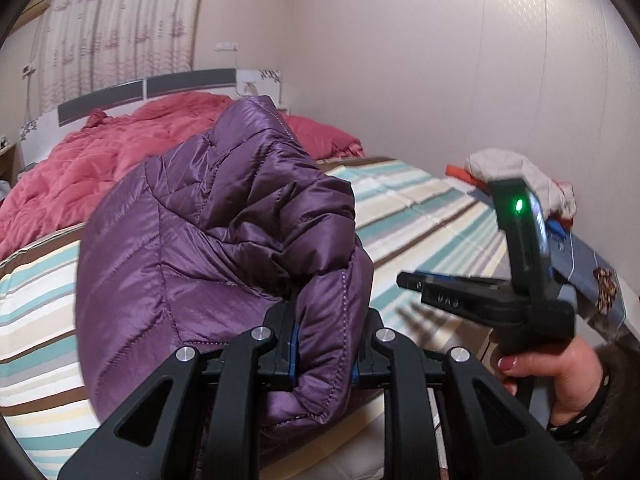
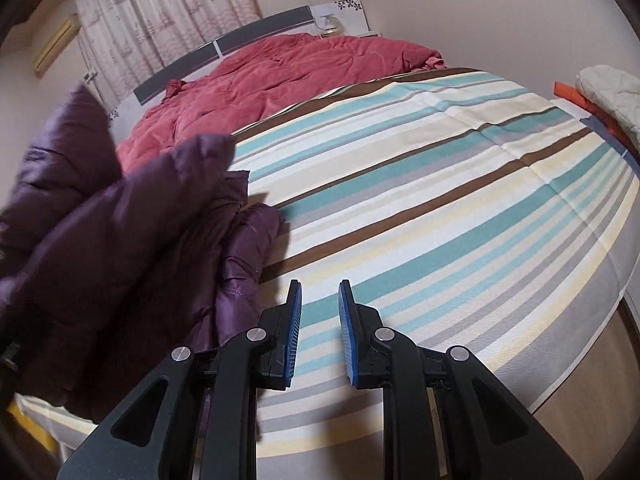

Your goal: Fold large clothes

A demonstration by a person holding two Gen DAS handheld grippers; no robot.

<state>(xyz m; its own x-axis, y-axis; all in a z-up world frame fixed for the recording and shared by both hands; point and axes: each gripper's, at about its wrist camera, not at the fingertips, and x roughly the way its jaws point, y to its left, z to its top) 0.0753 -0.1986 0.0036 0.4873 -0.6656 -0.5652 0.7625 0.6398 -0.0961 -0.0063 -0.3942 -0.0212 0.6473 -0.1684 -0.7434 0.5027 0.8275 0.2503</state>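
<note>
A quilted purple puffer jacket (image 1: pixel 208 240) hangs bunched over the striped bed sheet (image 1: pixel 404 200). My left gripper (image 1: pixel 329 320) is shut on a stitched edge of it, with fabric filling the gap between the blue pads. In the right wrist view the jacket (image 2: pixel 120 240) fills the left side, partly lifted and blurred, its lower part resting on the sheet (image 2: pixel 440 184). My right gripper (image 2: pixel 320 286) hovers over the sheet to the right of the jacket, its blue pads a little apart with nothing between them. From the left wrist view it (image 1: pixel 406 280) appears at the right, held by a hand (image 1: pixel 568 376).
A crumpled red duvet (image 2: pixel 288 76) covers the head of the bed, below the headboard (image 2: pixel 256 38) and curtain. A pile of white and orange clothes (image 1: pixel 516 180) lies at the right edge of the bed near the wall. A patterned box (image 1: pixel 588 276) lies beside it.
</note>
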